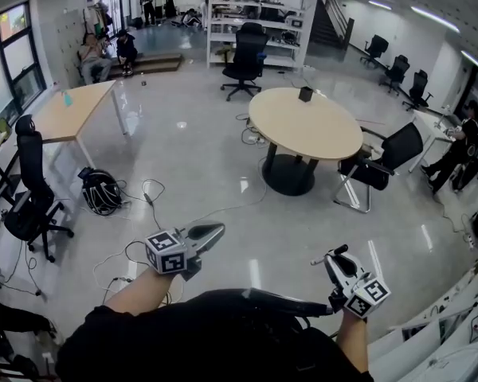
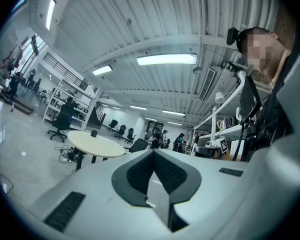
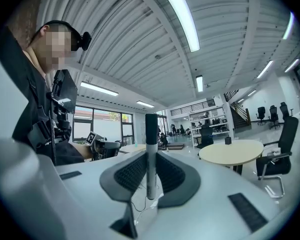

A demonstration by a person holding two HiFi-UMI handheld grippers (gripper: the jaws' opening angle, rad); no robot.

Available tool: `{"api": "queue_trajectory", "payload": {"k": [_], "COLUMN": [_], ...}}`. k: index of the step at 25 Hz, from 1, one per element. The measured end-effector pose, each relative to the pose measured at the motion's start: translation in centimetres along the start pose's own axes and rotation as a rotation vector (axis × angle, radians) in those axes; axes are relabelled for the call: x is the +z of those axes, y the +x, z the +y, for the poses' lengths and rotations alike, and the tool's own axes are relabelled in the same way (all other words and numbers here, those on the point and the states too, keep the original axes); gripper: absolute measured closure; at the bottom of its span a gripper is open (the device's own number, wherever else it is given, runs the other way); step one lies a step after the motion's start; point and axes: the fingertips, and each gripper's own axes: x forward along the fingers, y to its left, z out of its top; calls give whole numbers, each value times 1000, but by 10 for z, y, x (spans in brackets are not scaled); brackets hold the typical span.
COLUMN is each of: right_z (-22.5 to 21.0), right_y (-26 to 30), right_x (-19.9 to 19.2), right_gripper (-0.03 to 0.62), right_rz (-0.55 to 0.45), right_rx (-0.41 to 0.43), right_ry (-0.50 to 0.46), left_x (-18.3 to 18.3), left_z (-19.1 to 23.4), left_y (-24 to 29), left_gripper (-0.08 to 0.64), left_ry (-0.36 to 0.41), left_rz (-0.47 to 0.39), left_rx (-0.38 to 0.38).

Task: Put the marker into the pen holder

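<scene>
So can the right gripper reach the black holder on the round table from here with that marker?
Probably not yet. The right gripper, jaws shut on the marker, is well short of the black holder on the round table; a stretch of floor lies between, so walking closer should fix that.

Glossy grey floor [image 1: 191,173]; round table [image 1: 305,123] ctr, rect. desk [image 1: 72,110] left, shelving [image 1: 259,14] rear, strip lights [image 3: 180,16] on corrugated ceiling.

The slim cylindrical marker [image 3: 150,156], a white plastic barrel with a black cap, is clamped between the ribbed dark pads of the right gripper [image 1: 338,265]. It sits crosswise to the jaws, its capped end jutting clear of them, in mid-air.
</scene>
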Motion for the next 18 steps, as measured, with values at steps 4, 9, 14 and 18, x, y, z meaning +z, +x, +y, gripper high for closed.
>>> {"api": "queue_trajectory", "payload": {"k": [4,9,14,18], "right_z": [-15,-39,-62,-80], "right_y": [-27,-71,-116,-139], "right_x": [5,12,16,14], "right_gripper": [526,526,525,525], "right_rz": [-10,-27,-54,-66], "right_rx": [-1,-21,-38,-51], "right_ry": [-6,-9,-5,2], "left_x": [-1,-7,-18,-26], "left_z": [-20,-56,-93,-111], "left_y": [24,64,104,127], "left_gripper": [563,563,563,563], "left_ry": [10,25,39,47], "left_rz": [8,31,53,71], "left_rx": [-9,-40,-68,-82]}}
